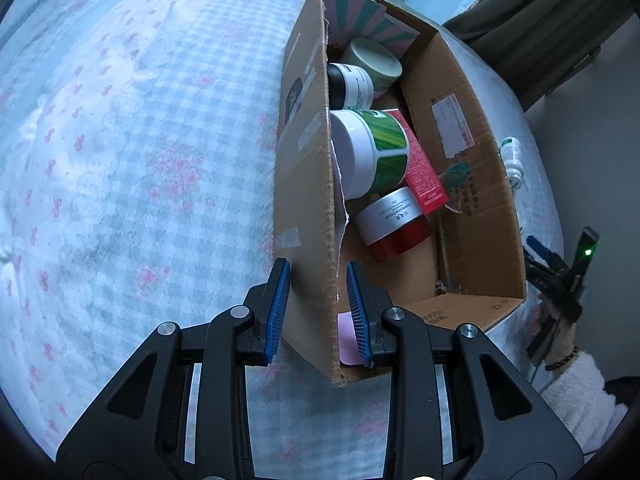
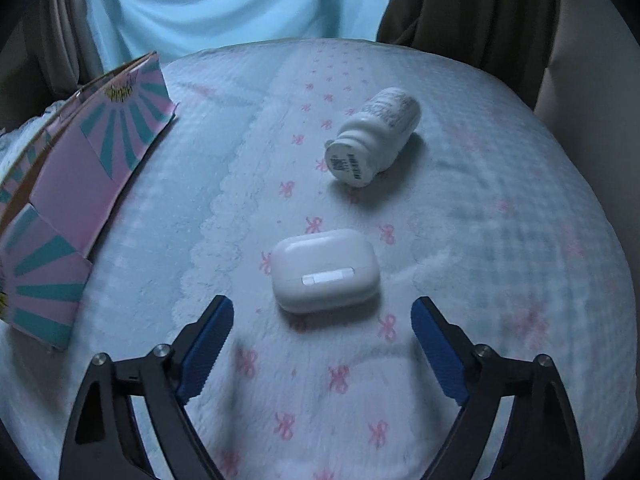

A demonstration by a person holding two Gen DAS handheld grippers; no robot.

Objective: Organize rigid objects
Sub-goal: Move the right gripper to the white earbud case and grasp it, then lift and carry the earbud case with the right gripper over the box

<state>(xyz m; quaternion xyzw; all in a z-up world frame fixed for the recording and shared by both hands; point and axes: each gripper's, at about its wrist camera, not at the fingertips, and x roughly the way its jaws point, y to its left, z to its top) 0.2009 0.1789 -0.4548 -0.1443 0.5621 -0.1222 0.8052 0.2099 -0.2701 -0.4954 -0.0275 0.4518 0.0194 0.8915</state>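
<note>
A cardboard box (image 1: 472, 184) stands on the bed and holds several jars: a green-labelled white jar (image 1: 372, 152), a silver-lidded red jar (image 1: 394, 224), a dark bottle (image 1: 350, 86) and a red carton (image 1: 424, 172). My left gripper (image 1: 316, 276) is shut on the box's near side wall, one finger outside and one inside. My right gripper (image 2: 322, 320) is open and empty, just short of a white earbud case (image 2: 324, 270). A white pill bottle (image 2: 374, 138) lies on its side beyond the case; it also shows in the left wrist view (image 1: 513, 160).
The bed has a pale checked cover (image 2: 480, 240) with pink bows. The box's striped pink and teal flaps (image 2: 68, 208) lie at the left of the right wrist view. Curtains (image 2: 224, 0) hang behind the bed. The right hand and its gripper (image 1: 560, 280) show beside the box.
</note>
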